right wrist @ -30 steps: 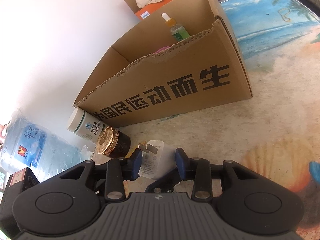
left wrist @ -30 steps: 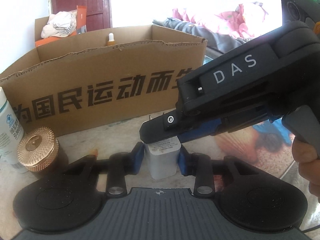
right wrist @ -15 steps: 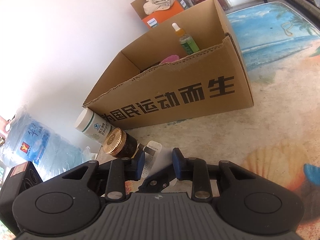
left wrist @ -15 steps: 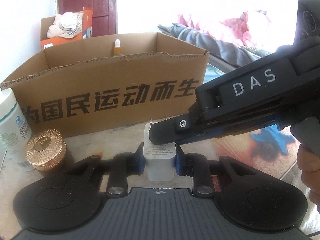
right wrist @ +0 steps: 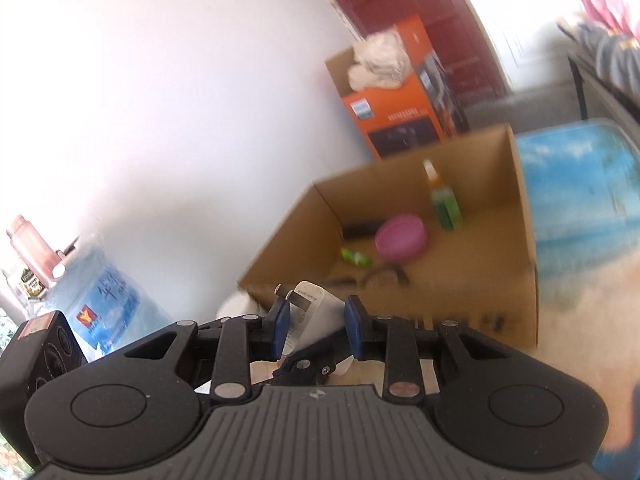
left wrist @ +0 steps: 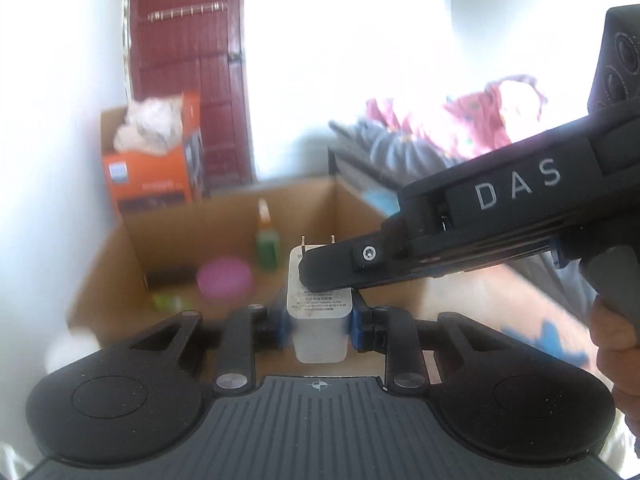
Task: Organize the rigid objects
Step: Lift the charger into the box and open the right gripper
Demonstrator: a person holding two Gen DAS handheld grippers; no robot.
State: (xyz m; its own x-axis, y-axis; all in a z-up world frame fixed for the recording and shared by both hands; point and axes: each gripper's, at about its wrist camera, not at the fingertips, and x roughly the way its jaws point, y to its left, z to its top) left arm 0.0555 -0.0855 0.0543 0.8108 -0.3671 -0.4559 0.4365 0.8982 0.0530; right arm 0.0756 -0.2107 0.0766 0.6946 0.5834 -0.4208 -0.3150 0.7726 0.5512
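A white plug-in charger (left wrist: 320,320) with two metal prongs pointing up hangs in the air, held by both grippers. My left gripper (left wrist: 319,322) is shut on its sides with the blue pads. My right gripper (right wrist: 316,326) comes in from the right in the left wrist view and is shut on the same charger (right wrist: 310,312). Just beyond stands the open cardboard box (right wrist: 524,248). Inside it are a green dropper bottle (right wrist: 444,204), a pink round container (right wrist: 400,236), a dark flat item and a small green piece.
An orange carton (left wrist: 156,172) with crumpled cloth on top stands behind the box by a dark red door. A blue water jug (right wrist: 108,300) is at the left. A hand (left wrist: 616,332) holds the right gripper's handle. The beach-print tabletop (right wrist: 580,200) runs right of the box.
The left jaws closed onto the charger, then both grippers rose with it. The view has lifted from the box's printed front wall to over its rim and inside.
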